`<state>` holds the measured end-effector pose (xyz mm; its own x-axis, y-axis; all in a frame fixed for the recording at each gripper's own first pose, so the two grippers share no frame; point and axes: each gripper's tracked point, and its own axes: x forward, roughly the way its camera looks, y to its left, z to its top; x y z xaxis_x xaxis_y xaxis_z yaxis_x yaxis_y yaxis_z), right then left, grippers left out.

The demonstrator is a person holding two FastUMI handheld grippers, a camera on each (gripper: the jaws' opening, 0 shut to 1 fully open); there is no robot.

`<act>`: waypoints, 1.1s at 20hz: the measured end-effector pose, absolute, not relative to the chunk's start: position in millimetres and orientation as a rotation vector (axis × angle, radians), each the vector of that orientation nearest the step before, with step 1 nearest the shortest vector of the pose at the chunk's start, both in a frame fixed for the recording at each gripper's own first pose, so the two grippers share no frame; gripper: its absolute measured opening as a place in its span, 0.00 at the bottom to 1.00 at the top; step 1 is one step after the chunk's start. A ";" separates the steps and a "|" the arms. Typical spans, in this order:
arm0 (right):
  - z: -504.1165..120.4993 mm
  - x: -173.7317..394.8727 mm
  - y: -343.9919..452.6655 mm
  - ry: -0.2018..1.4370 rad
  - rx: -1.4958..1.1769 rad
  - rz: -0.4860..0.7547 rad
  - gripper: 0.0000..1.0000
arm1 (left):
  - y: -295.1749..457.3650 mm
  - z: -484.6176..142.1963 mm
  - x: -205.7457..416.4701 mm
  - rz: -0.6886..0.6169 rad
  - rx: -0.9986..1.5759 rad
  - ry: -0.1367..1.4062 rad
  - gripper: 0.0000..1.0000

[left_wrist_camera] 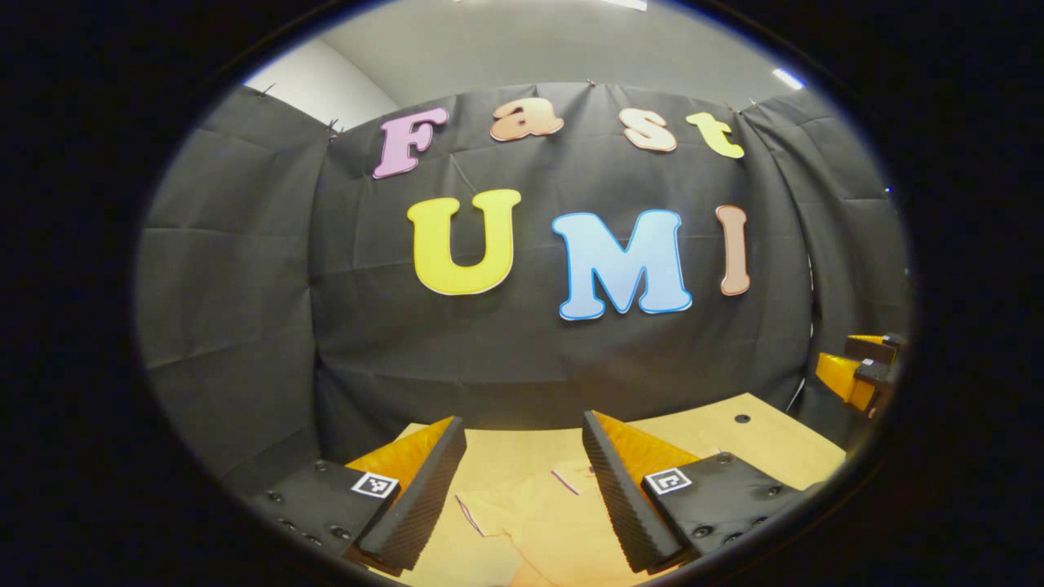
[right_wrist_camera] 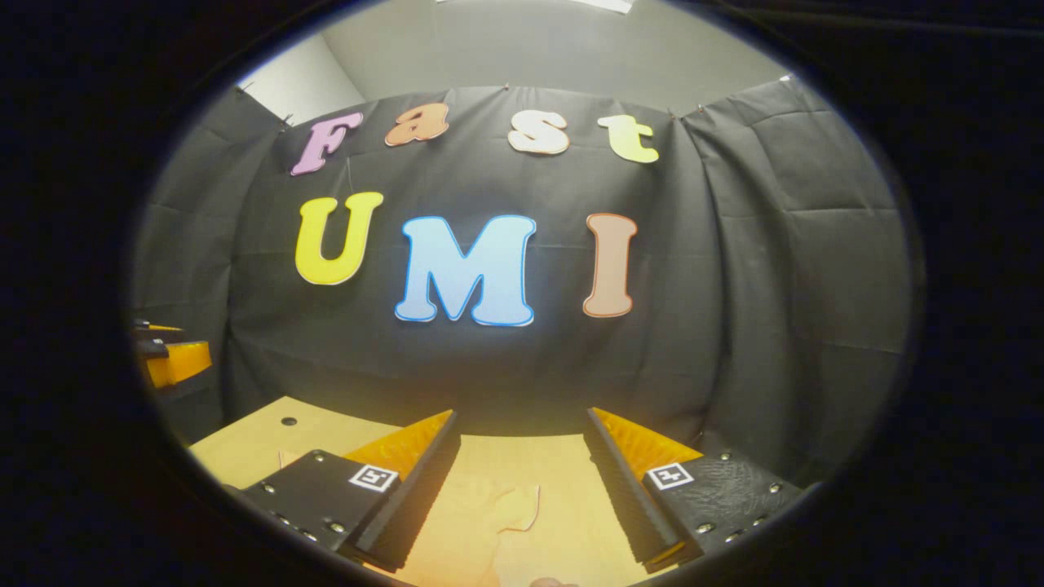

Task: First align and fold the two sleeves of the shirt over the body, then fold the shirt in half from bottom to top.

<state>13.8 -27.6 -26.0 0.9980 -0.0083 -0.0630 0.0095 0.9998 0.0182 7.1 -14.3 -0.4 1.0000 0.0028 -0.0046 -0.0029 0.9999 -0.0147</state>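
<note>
left gripper view: rides above the light wooden table (left_wrist_camera: pixel 758 444), facing the black cloth booth wall (left_wrist_camera: pixel 530 350) level; wall near
right gripper view: same height and heading, set further right; table (right_wrist_camera: pixel 261 440) below
shared: wall, table, pale orange shirt (left_wrist_camera: pixel 538 522)

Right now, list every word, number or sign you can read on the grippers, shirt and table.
None readable.
Left gripper: square black-and-white markers on both fingers, patterns, not letters.
Right gripper: the same kind of squares.
Shirt, table: no print visible.
</note>
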 end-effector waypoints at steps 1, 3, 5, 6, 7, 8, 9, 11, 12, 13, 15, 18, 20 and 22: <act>-31.9 18.2 -29.2 0.077 0.023 -0.011 0.95 | -14.7 0.2 6.4 0.005 -0.014 0.005 0.94; -46.2 31.2 -32.7 0.112 0.034 -0.017 0.95 | -13.3 0.3 4.0 0.011 -0.012 0.005 0.94; -65.3 47.1 -34.0 0.161 0.049 -0.012 0.95 | -12.5 0.1 3.3 0.018 -0.012 0.009 0.94; -77.2 54.7 -33.8 0.190 0.057 -0.010 0.95 | -9.9 -0.6 1.9 0.022 -0.012 0.011 0.94; -87.5 63.0 -34.3 0.220 0.065 -0.010 0.96 | -7.9 -1.0 1.0 0.029 -0.009 0.014 0.94; -98.2 70.8 -35.1 0.248 0.074 -0.013 0.95 | -4.1 -1.6 -0.9 0.037 -0.007 0.016 0.94; -107.5 77.8 -37.0 0.272 0.083 -0.018 0.96 | -0.8 -1.4 -1.9 0.044 -0.006 0.018 0.94; -127.0 91.6 -37.9 0.323 0.092 -0.020 0.96 | 7.3 -0.8 -5.8 0.061 -0.002 0.023 0.94; -137.7 99.2 -39.2 0.347 0.095 -0.022 0.96 | 10.7 -1.6 -5.4 0.069 0.001 0.028 0.94; -147.2 107.0 -39.7 0.369 0.095 -0.020 0.96 | 14.3 -1.8 -6.1 0.079 0.004 0.031 0.94; -168.0 122.5 -40.0 0.416 0.088 -0.017 0.96 | 23.2 -2.0 -8.8 0.098 0.010 0.036 0.94; -211.0 139.1 -37.6 0.504 0.058 -0.004 0.96 | 27.5 -2.8 -14.3 0.127 0.013 0.049 0.94; -239.7 148.8 -35.5 0.564 0.046 0.004 0.96 | 30.3 -4.1 -15.9 0.147 0.013 0.060 0.94; -268.7 155.4 -36.0 0.624 0.038 0.002 0.96 | 33.9 -4.3 -19.2 0.166 0.007 0.071 0.94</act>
